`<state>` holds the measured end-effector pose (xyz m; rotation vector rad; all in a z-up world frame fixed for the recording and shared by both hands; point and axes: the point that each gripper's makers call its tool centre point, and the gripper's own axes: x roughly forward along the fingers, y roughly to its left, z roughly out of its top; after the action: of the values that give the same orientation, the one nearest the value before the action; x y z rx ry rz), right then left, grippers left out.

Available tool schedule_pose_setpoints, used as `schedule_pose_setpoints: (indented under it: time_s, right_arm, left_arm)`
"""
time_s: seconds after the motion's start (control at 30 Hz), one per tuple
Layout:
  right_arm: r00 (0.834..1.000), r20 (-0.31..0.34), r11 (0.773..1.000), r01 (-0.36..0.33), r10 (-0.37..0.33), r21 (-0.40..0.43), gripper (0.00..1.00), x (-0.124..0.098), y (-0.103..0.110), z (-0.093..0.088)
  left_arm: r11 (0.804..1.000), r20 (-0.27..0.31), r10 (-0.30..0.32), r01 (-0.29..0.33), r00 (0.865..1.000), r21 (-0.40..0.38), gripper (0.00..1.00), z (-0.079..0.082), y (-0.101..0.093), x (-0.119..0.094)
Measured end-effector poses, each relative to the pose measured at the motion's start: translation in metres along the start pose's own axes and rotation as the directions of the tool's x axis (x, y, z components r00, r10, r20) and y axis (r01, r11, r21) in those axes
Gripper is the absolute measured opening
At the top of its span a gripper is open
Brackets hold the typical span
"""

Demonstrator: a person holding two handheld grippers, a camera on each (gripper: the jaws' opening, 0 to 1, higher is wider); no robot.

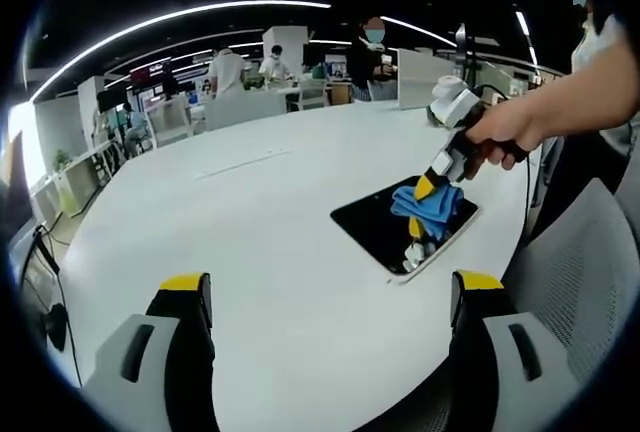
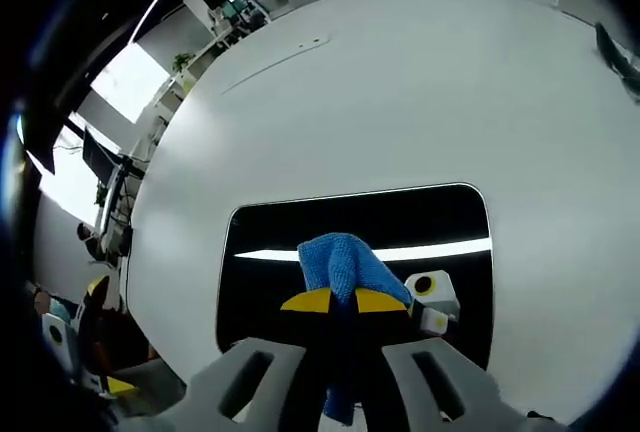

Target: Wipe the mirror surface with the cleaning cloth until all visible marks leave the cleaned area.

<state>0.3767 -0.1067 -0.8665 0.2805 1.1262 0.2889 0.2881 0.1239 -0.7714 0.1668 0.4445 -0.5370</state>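
Note:
A dark rectangular mirror (image 1: 375,222) (image 2: 300,227) lies flat on the white table near its right edge. A blue cleaning cloth (image 1: 428,204) (image 2: 342,264) rests on the mirror's glass. My right gripper (image 1: 428,188) (image 2: 343,302) is shut on the blue cloth and presses it down onto the mirror; a hand (image 1: 505,132) holds it from the right. The glass reflects a ceiling light strip and the gripper. My left gripper (image 1: 330,297) hovers open over the bare table, short of the mirror, with nothing between its yellow-tipped fingers (image 1: 185,284).
The large white oval table (image 1: 230,212) (image 2: 400,82) stretches away. A grey mesh chair (image 1: 580,272) stands at the right by the table edge. People and desks (image 1: 235,77) fill the office behind. Cables hang at the left (image 1: 45,272).

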Motion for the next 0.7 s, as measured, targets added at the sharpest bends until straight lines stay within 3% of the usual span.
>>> schedule_pose_setpoints:
  time_s: [0.53,0.7]
  right_arm:
    - [1.000,0.007,1.000,0.022,-0.022,0.003,0.01,-0.009,-0.019,0.002]
    - [1.000,0.009,1.000,0.028,-0.028,0.009,0.01,-0.012,-0.027,0.003]
  left_arm:
    - [1.000,0.020,0.000,0.000,1.000,0.014,0.99,0.004,0.000,0.000]
    - [1.000,0.001,-0.009,0.009,1.000,0.007,0.99,0.000,-0.002,0.001]
